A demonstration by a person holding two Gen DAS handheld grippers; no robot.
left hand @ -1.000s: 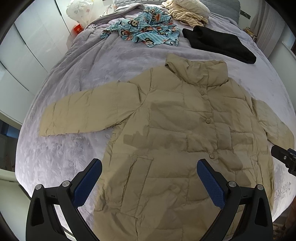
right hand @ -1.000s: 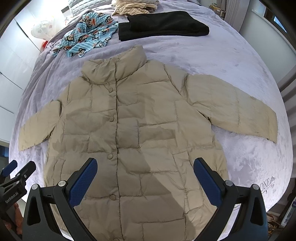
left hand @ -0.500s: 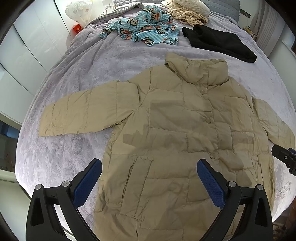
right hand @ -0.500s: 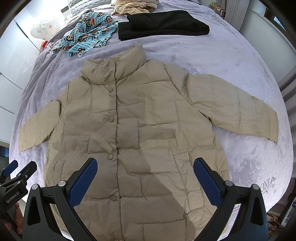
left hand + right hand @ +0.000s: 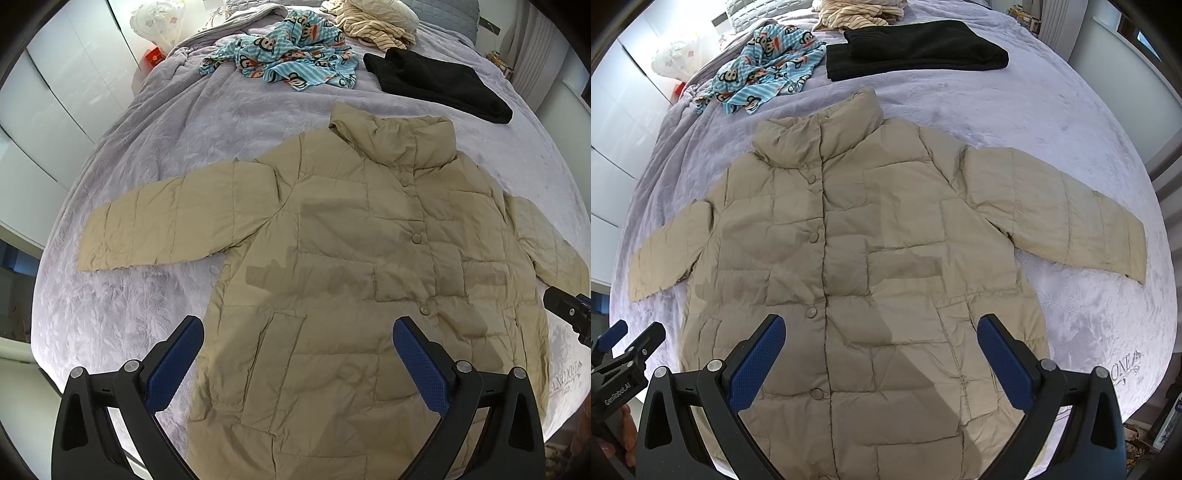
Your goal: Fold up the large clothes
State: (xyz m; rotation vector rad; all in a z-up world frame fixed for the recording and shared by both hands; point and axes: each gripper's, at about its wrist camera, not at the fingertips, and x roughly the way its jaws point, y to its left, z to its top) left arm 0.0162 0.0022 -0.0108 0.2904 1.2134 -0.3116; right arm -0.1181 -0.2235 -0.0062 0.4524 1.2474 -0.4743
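Lying flat (seemingly buttoned): beige jacket (image 5: pixel 362 258)

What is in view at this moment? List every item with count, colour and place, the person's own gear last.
jacket: 1, beige quilted, spread flat front-up on the bed, sleeves out to both sides, snapped shut
blanket: 1, pale lilac, covering the bed under everything
monkey-print cloth: 1, light blue striped, crumpled beyond the jacket's collar
black garment: 1, black, folded, beside the monkey-print cloth
striped cloth: 1, cream, bunched at the far end
red box: 1, red, off the bed's far left corner
cupboard doors: several, white, along the left
left gripper: 1, black with blue pads, open above the hem
right gripper: 1, same colours, open above the hem
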